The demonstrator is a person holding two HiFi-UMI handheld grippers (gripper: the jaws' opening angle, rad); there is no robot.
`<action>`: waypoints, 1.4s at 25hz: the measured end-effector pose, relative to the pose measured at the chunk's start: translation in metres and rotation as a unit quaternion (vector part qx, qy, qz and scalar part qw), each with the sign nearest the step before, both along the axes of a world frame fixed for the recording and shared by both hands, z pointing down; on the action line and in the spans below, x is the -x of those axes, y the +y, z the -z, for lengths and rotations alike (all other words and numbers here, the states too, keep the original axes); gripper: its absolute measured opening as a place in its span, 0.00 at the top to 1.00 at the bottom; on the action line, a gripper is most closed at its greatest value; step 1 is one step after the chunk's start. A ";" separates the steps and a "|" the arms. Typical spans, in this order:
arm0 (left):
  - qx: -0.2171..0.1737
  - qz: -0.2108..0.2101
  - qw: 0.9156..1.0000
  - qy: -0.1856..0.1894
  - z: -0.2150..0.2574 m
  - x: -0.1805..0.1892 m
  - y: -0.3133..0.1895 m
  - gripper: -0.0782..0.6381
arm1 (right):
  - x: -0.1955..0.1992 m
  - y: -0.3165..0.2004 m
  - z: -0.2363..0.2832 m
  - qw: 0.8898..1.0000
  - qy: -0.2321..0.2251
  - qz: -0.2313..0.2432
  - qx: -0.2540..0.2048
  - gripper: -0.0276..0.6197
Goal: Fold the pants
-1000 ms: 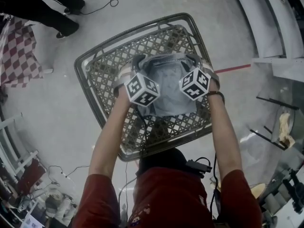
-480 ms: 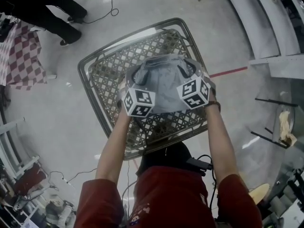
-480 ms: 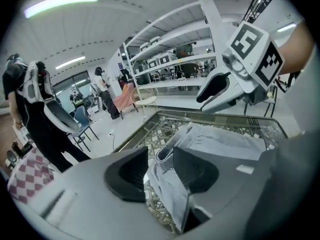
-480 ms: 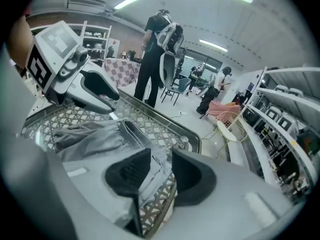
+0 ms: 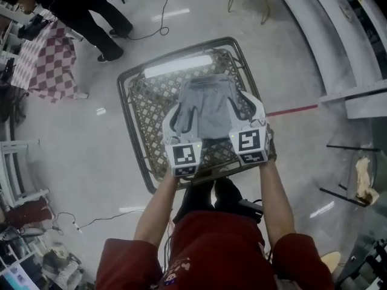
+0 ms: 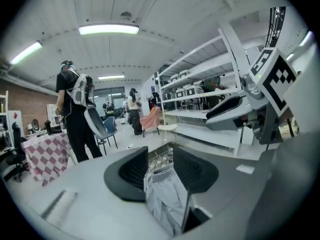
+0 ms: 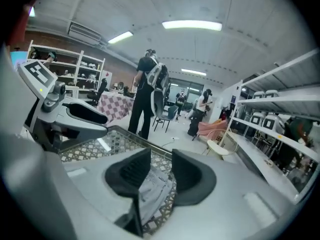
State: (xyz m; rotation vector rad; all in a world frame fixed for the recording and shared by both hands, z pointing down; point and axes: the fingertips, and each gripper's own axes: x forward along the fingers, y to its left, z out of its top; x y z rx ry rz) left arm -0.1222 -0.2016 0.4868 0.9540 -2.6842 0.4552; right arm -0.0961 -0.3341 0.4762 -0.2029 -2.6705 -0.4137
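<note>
Light grey-blue pants (image 5: 205,109) hang in the air over the metal lattice table (image 5: 142,98), stretched between my two grippers. In the head view my left gripper (image 5: 176,117) holds the cloth's left side and my right gripper (image 5: 242,105) its right side. The left gripper view shows the left gripper (image 6: 160,167) shut on a bunch of the pants (image 6: 164,196), with the right gripper (image 6: 231,113) beside it. Cloth (image 7: 149,188) is likewise pinched in the right gripper (image 7: 160,172), and its view shows the left gripper (image 7: 75,115) alongside.
A person in dark clothes (image 5: 91,8) stands beyond the table's far left corner, next to a red-checked cloth (image 5: 51,62). A red line (image 5: 291,109) crosses the floor at the right, by long shelving (image 5: 338,41). Cables lie on the floor.
Both grippers have risen and drawn back toward me, lifting the pants off the table. The cloth now hangs between them instead of lying bunched on the lattice.
</note>
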 end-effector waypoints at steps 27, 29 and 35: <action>-0.184 0.075 0.960 -0.200 0.241 -0.174 0.063 0.76 | -0.165 0.077 0.231 0.964 -0.244 0.045 0.092 0.77; -0.183 0.079 0.958 -0.206 0.246 -0.174 0.070 0.78 | -0.164 0.084 0.236 0.964 -0.243 0.045 0.099 0.77; -0.181 0.091 0.957 -0.209 0.252 -0.169 0.092 0.84 | -0.159 0.104 0.243 0.963 -0.246 0.042 0.105 0.77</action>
